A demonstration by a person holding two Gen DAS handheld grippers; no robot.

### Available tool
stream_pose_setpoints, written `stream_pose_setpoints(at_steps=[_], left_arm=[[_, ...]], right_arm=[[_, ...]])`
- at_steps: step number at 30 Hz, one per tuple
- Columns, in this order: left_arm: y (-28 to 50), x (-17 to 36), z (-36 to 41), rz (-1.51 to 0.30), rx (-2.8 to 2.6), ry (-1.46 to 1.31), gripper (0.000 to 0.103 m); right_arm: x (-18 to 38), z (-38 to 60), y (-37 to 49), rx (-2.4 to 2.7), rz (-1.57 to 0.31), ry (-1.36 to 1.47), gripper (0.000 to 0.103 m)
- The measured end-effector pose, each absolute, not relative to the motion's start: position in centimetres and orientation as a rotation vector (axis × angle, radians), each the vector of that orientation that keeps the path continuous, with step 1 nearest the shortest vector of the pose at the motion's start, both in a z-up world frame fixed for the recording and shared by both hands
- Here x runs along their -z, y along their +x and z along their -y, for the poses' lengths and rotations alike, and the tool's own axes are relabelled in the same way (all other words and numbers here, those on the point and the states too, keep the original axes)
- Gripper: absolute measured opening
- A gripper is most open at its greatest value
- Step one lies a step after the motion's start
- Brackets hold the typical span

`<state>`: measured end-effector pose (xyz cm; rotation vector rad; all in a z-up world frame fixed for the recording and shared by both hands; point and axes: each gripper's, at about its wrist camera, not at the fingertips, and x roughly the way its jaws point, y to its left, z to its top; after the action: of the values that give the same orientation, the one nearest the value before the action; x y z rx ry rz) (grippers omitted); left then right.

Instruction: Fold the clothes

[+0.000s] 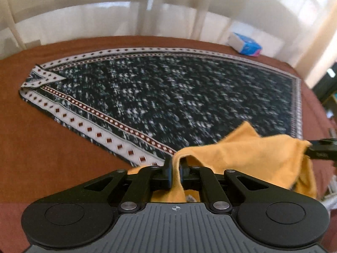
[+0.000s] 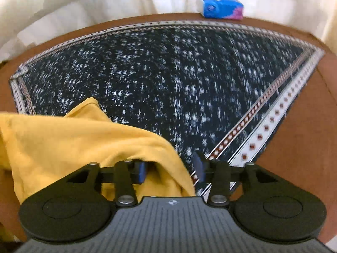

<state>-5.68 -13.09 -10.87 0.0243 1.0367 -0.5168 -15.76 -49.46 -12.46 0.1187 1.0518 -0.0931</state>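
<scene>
A yellow cloth (image 1: 248, 147) hangs between my two grippers above a dark patterned mat. My left gripper (image 1: 176, 171) is shut on one edge of the cloth, which runs down between its blue-padded fingers. In the left wrist view the right gripper (image 1: 322, 149) shows at the far right, at the cloth's other end. In the right wrist view my right gripper (image 2: 171, 168) stands open, its jaws wide apart, with the yellow cloth (image 2: 88, 139) draped over and between its fingers.
A dark speckled mat (image 1: 168, 97) with a white diamond border lies flat on the brown table (image 1: 42, 147). A blue and white tissue pack (image 2: 220, 6) sits at the table's far edge. White curtains hang behind.
</scene>
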Motion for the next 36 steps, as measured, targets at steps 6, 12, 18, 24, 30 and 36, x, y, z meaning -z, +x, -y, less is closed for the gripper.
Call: stream_pose_setpoints(at_steps=[6,12,18,24,30,36], left_arm=[[-5.1,10.1,13.0,-1.002,0.448,0.001,0.062],[-4.2,7.7,10.2,-0.929,0.437,-0.028,0.071],[-5.3,8.2,7.5,-0.922,0.481,0.015,0.072],[-6.4,13.3,6.4,-1.036,0.499,0.091,0.072],[-7.3,14.5,4.7,-1.066,0.513,0.048,0.072],[-7.7,14.0,3.9,-1.051,0.524,0.053,0.074]], right_arm=[[10.2,49.8,-16.9,0.081,-1.006,-0.002,0.068],[8.2,47.8,-19.5,0.159,-0.948,-0.157,0.078],[4.7,42.0,-22.0,0.122,-0.791,-0.190,0.078],[8.4,32.8,-22.3,-0.162,-0.881,-0.170,0.075],[13.8,26.4,-22.7,-0.286,-0.977,-0.283,0.052],[16.0,24.1,-22.9,-0.331,-1.034,-0.262,0.048]])
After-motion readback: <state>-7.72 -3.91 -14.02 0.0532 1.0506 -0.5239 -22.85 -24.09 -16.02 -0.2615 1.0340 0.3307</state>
